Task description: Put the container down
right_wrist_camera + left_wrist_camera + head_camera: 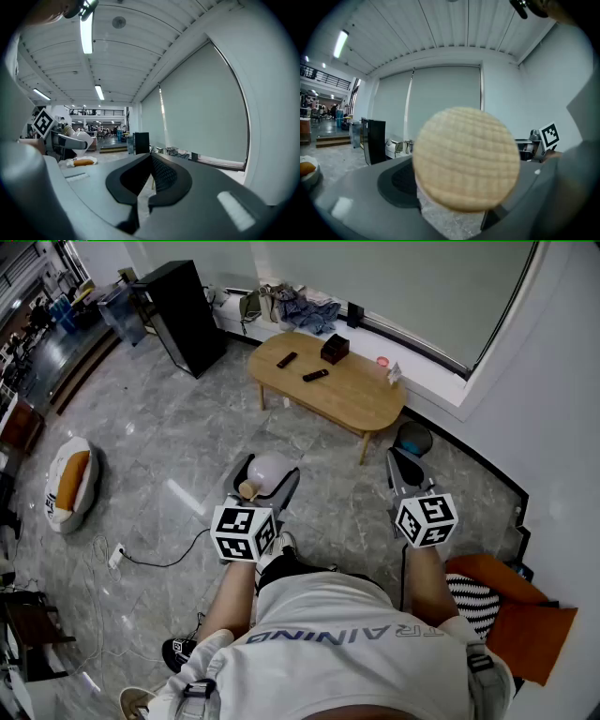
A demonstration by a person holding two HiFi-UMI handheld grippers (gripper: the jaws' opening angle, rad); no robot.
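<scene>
Floor: grey marbled stone tiles (178, 456) across the whole head view.

Furniture: a tall black rectangular cabinet (178, 315) stands far left. A low oval light-wood coffee table (361, 399) stands ahead, below the window wall. A round white floor cushion with an orange centre (70, 484) lies at the left edge. An orange padded cushion (525, 615) sits at the lower right.

Left gripper (265, 474): held roughly level above the floor, on the near side of the table and well apart from it. Its jaws stand wide, clamped on either side of a rounded translucent white container (272, 468). The left gripper view is mostly filled by the container's round beige lid with a cross-hatched surface (466, 159), which faces the camera between the two jaws. The container is off the floor and carried only by these jaws.

Right gripper (151, 161): also roughly level, to the right of the left one. Its dark ribbed pads are pressed together at the tips with nothing between them (empty, clenched).

Small items on the tabletop are two black remote controls (287, 360) (315, 375) and a small dark brown box (335, 349). A dark round bin (412, 439) stands just beside the table's right end.
</scene>
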